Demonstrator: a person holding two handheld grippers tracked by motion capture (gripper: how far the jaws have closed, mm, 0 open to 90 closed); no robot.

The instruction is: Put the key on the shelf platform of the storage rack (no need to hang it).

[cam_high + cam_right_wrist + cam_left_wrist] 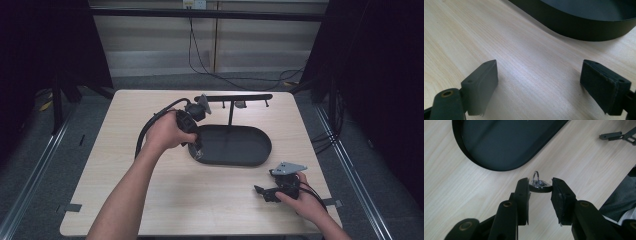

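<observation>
left gripper was clamped on a small shiny metal clasp with a ring, held above the table just beside the rim of the black oval tray. right gripper rested near the tray, jaws wide apart, holding nothing.

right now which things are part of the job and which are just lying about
In the job:
- left hand-held gripper, shut on the metal ring piece
- black oval tray beside it

Lying about:
- black T-shaped stand over the tray
- right hand-held gripper, open and holding nothing, low over the table
</observation>
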